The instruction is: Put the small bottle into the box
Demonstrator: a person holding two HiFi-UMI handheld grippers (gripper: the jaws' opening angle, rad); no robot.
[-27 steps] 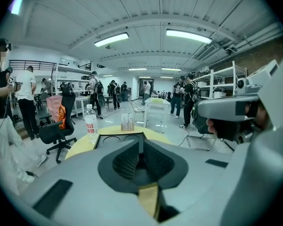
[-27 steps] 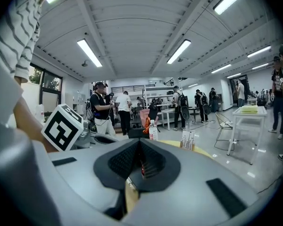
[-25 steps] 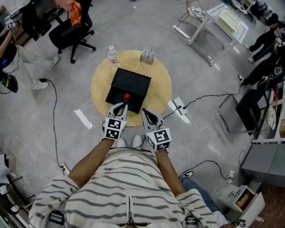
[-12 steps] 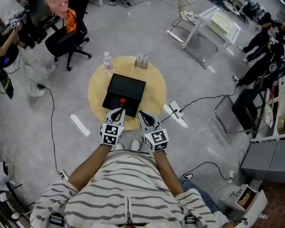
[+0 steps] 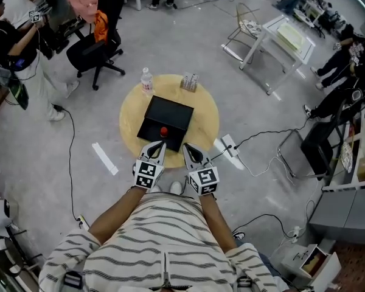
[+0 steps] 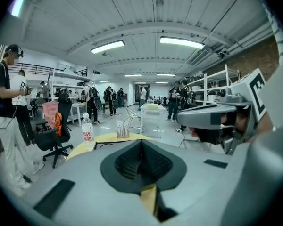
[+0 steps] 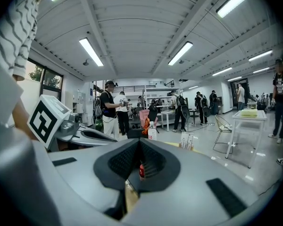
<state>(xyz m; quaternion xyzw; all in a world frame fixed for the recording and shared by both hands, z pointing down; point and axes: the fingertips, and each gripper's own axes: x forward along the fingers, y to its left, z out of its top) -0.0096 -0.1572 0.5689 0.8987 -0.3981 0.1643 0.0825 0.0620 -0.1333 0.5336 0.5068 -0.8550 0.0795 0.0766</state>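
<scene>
Left tongs (image 5: pixel 162 144) have closed up since a second back; now pressed together, empty. Right tongs (image 5: pixel 186 146) alongside, likewise together, empty. Just ahead, the red-capped small bottle (image 5: pixel 163 131) stands upright at near edge of black box (image 5: pixel 170 111), on round tabletop (image 5: pixel 204 124).

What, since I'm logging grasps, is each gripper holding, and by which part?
Nothing. The left gripper and right gripper both have their fingers together and empty; the small red-capped bottle is at the black rectangular box, ungripped.
</scene>
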